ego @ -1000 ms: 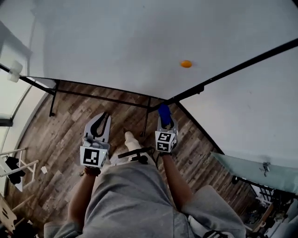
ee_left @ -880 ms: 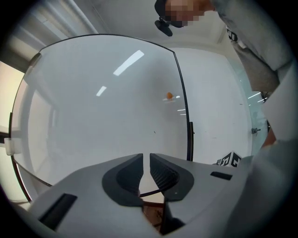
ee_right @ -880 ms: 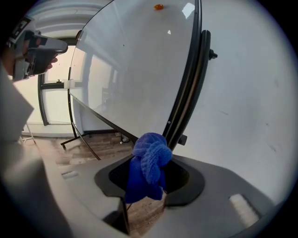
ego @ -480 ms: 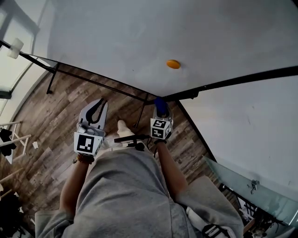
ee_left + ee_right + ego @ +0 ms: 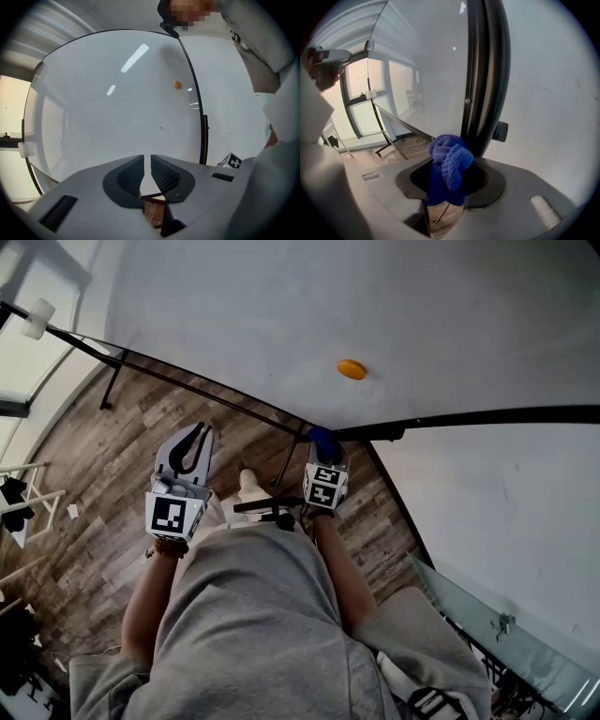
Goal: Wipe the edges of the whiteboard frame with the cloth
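Where the whiteboard's (image 5: 281, 315) black frame (image 5: 487, 416) bends at its lower corner, the blue cloth (image 5: 323, 439) is bunched up right against the dark edge. It sticks out at twelve o'clock from the right gripper (image 5: 323, 454), whose jaws are clamped on its lower part. In the right gripper view the cloth (image 5: 449, 161) swells out above that gripper (image 5: 450, 178) as a knitted wad, and its top touches the frame (image 5: 480, 70), which runs straight up from it.

The right forearm reaches out from the grey-clad torso, with the gripper pointing at twelve o'clock towards the corner. At about nine o'clock from it, well apart, the left gripper (image 5: 190, 442) is held out over the wood floor (image 5: 103, 474), tilted towards one o'clock and short of the board. In its own view the left gripper (image 5: 146, 168) has its jaws drawn almost together, with only a thin slit between them and nothing in it.

An orange magnet (image 5: 352, 369) sits on the board at about one o'clock from the cloth.
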{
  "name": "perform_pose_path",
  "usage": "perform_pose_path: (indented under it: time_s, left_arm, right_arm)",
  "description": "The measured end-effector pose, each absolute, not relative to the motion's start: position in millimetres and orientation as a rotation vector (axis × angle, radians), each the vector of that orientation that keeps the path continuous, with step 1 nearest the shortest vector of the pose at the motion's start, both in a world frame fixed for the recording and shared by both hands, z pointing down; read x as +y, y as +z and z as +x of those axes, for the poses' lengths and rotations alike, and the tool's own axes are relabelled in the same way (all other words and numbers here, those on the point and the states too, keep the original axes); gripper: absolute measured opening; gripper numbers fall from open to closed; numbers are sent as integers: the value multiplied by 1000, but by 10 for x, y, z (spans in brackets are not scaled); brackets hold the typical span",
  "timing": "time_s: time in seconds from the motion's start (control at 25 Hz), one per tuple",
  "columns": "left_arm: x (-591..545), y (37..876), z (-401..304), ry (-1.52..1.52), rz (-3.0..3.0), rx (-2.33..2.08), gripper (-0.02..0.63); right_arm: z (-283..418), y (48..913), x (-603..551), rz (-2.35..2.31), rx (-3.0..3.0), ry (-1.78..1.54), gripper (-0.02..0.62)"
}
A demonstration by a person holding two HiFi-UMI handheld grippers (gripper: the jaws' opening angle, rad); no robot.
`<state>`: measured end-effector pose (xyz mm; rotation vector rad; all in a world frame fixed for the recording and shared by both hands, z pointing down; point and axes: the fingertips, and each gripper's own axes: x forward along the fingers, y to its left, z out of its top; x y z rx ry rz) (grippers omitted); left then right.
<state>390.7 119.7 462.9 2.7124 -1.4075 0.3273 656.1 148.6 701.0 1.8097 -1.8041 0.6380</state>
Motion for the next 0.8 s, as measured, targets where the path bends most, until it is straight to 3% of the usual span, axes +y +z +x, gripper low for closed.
perform_pose_path:
  time_s: [0.8]
  left_arm:
    - [1055,4644,3829,303,2710,-1434,51]
  right_arm:
    - [6519,7019,1373,1893,-1758,807,172]
